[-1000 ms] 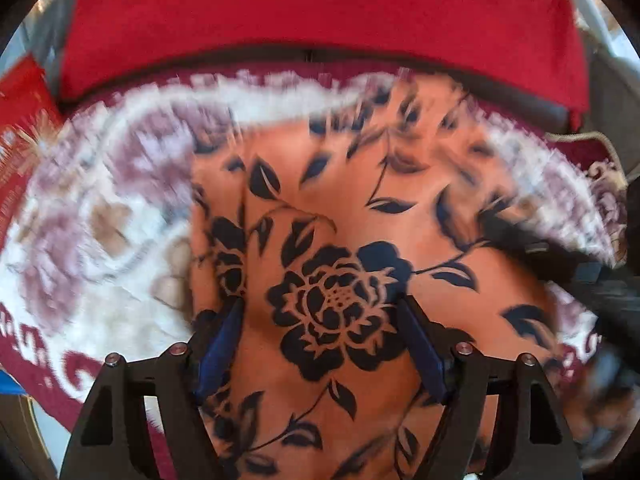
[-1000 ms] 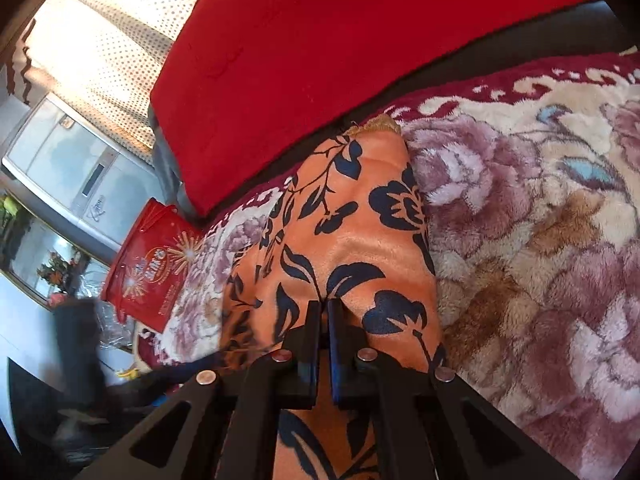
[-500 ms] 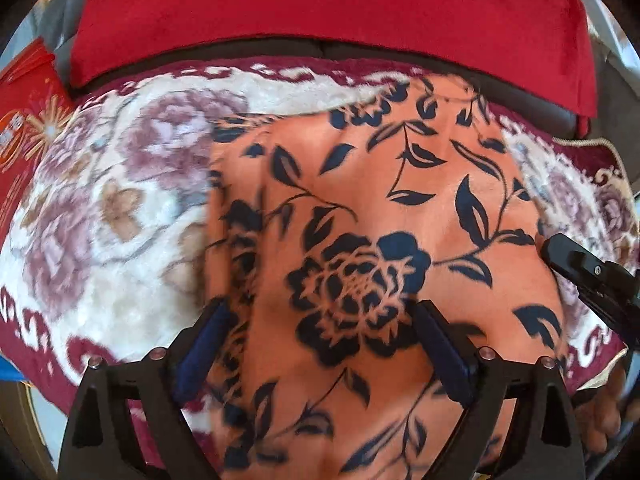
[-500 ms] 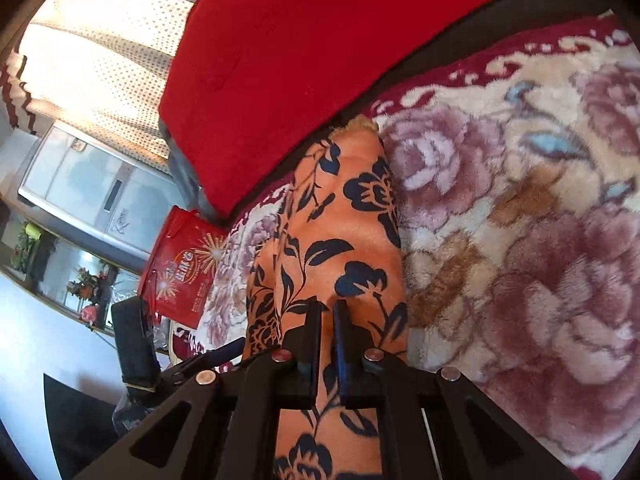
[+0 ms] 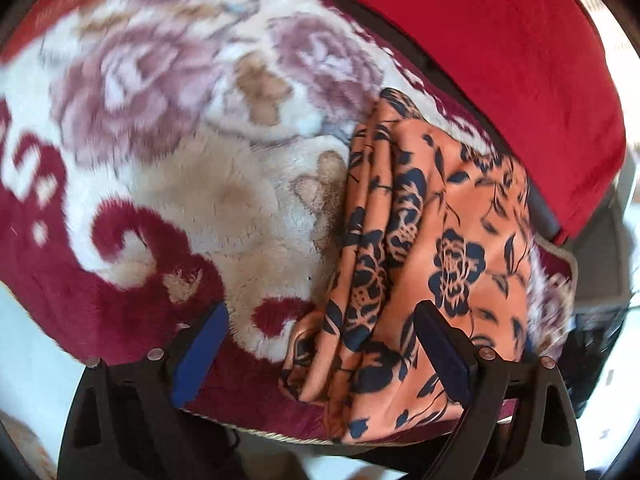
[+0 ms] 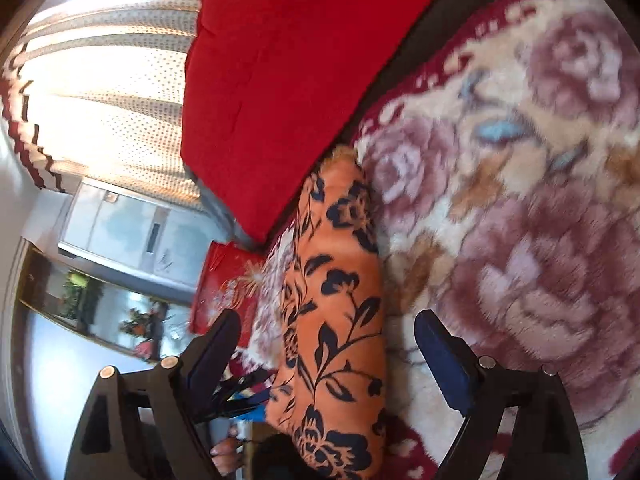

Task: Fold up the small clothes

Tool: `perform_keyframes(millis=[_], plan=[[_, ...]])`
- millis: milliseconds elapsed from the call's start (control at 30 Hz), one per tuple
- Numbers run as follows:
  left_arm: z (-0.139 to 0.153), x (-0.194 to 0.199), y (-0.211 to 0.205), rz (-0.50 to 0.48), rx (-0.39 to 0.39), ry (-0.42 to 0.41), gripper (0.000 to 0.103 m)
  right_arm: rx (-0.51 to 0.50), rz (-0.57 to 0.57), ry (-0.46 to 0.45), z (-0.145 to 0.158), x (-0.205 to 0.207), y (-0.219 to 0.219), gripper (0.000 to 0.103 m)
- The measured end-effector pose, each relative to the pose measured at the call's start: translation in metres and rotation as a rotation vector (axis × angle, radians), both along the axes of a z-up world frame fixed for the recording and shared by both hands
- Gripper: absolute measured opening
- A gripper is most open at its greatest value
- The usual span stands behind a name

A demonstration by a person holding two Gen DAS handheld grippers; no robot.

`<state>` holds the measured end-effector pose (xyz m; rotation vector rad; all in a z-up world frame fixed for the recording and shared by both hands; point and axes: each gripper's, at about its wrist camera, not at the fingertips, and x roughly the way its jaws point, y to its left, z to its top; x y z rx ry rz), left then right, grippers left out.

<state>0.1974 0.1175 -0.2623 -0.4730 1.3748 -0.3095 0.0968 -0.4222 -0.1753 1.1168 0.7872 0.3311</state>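
The small garment, an orange cloth with dark blue flowers (image 5: 432, 240), lies folded into a narrow stack of layers on a plush floral blanket (image 5: 200, 184). My left gripper (image 5: 320, 344) is open over the cloth's near left corner. Its right finger (image 5: 440, 352) is above the cloth and its left finger (image 5: 200, 356) is over bare blanket. In the right wrist view the cloth (image 6: 340, 320) runs as a long strip away from the camera. My right gripper (image 6: 328, 352) straddles it with its jaws opening, and the pads stand clear of the fabric on both sides.
A red cushion (image 5: 480, 40) lines the sofa back behind the blanket (image 6: 520, 240). To the left in the right wrist view are a red gift bag (image 6: 224, 280), a curtained window (image 6: 120, 80) and a light cabinet. The blanket's near edge drops off towards the floor.
My right gripper, shut on the cloth's edge before, has let go and spread wide. The left gripper has swung left and rolled, so the cloth now lies at the right of its view.
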Motion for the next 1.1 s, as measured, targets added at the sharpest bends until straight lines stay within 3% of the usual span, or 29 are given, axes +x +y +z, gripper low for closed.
perform_keyframes(millis=[167, 367, 533, 700, 867, 967, 1100], plan=[[-0.014, 0.011, -0.004, -0.013, -0.120, 0.020, 0.094, 0.083, 0.024, 0.065, -0.022, 0.007, 0.003, 0.091], [-0.014, 0.024, -0.032, -0.055, -0.265, -0.011, 0.094, 0.082, 0.038, 0.078, -0.029, 0.018, 0.011, 0.091], [-0.014, 0.036, -0.062, -0.128, -0.263, -0.017, 0.094, 0.045, 0.064, 0.084, -0.030, 0.033, 0.021, 0.091], [-0.027, 0.045, -0.060, -0.099, -0.351, 0.016, 0.093, -0.018, 0.091, 0.077, -0.028, 0.045, 0.035, 0.091], [-0.024, 0.043, -0.063, -0.132, -0.330, 0.000, 0.092, -0.086, 0.123, 0.054, -0.026, 0.056, 0.052, 0.087], [-0.018, 0.043, -0.074, -0.160, -0.289, -0.019, 0.091, -0.106, 0.123, 0.037, -0.025, 0.060, 0.059, 0.074], [-0.012, 0.042, -0.082, -0.173, -0.235, -0.042, 0.080, -0.106, 0.114, 0.043, -0.029, 0.062, 0.063, 0.059]])
